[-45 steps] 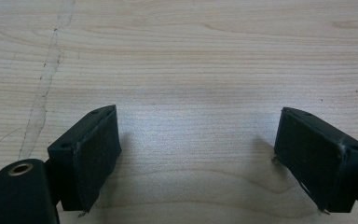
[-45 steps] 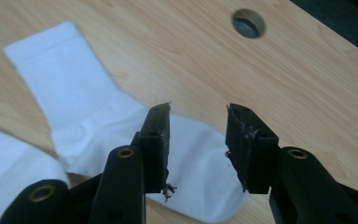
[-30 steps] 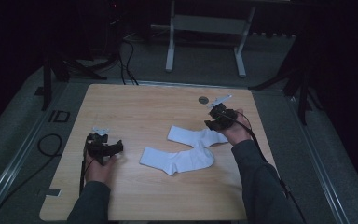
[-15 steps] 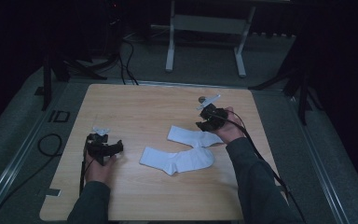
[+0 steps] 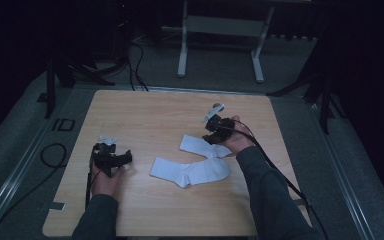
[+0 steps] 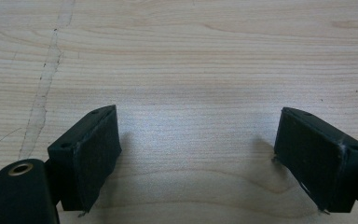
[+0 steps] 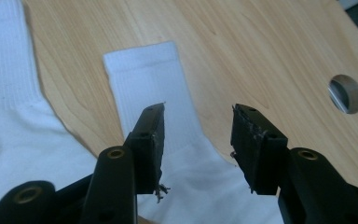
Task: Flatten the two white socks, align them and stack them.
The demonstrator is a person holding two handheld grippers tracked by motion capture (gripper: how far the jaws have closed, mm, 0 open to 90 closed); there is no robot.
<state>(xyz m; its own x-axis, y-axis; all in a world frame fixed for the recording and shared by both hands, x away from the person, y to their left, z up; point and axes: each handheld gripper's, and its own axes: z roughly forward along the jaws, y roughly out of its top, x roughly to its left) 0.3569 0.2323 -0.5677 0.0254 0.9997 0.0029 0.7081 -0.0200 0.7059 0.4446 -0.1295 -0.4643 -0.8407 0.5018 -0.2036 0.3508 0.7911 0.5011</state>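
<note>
Hovering my right tool, spread and empty, over the white ribbed cotton sock near the wooden bench's right edge, I should pinch one cuff layer squarely.

Bench: pale wood, matt, visible grain. Socks: white ribbed knit cloth, soft. Right gripper: black matt plastic, worn pads, brass-look inserts.
</note>
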